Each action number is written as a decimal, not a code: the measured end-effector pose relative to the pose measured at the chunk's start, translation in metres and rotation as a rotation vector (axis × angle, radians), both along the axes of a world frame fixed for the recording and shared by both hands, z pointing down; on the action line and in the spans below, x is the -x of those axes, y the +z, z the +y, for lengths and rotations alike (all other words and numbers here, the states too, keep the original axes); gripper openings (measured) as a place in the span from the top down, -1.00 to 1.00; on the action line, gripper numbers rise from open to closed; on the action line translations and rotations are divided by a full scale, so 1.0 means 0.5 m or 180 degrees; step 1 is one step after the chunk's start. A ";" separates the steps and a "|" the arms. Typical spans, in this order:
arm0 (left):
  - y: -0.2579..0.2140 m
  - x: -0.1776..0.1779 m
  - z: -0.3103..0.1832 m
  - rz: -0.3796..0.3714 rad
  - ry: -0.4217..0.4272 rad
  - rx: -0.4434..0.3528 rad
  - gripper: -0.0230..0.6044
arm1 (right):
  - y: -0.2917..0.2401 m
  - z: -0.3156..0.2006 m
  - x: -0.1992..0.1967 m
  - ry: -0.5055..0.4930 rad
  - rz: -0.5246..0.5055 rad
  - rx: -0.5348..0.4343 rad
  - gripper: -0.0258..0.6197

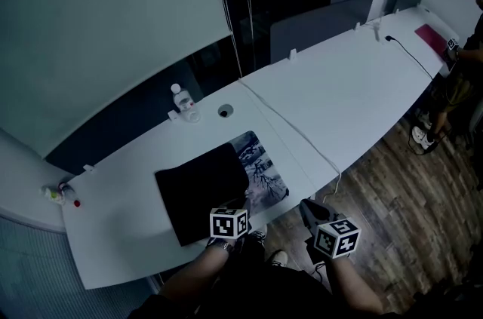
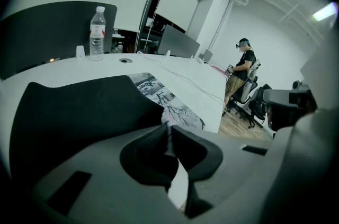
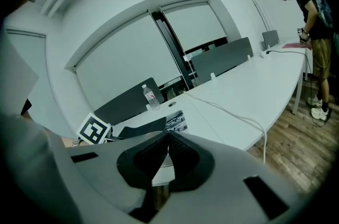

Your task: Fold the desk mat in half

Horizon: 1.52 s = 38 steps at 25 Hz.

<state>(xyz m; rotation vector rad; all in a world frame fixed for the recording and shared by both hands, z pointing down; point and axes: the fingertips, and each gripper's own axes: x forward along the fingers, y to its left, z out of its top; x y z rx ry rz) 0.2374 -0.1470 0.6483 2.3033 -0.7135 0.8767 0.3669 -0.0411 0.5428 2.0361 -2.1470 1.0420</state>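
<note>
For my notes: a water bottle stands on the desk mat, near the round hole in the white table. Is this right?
No. The water bottle stands on the bare white table, apart from the desk mat, near the round hole. The head view shows it.

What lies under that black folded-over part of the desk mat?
The desk mat's printed face sticks out at the right edge of the black flap; whatever else lies beneath, mat or white table, is covered.
</note>
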 end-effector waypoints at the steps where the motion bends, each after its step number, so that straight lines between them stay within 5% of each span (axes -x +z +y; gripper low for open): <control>1: 0.000 -0.006 0.000 -0.0001 0.0017 0.0007 0.80 | -0.003 0.001 -0.003 0.0019 -0.0006 0.0005 0.85; 38: 0.020 -0.189 0.012 -0.0057 0.0720 0.0119 0.80 | 0.020 0.020 -0.121 0.0593 -0.0049 0.0109 0.85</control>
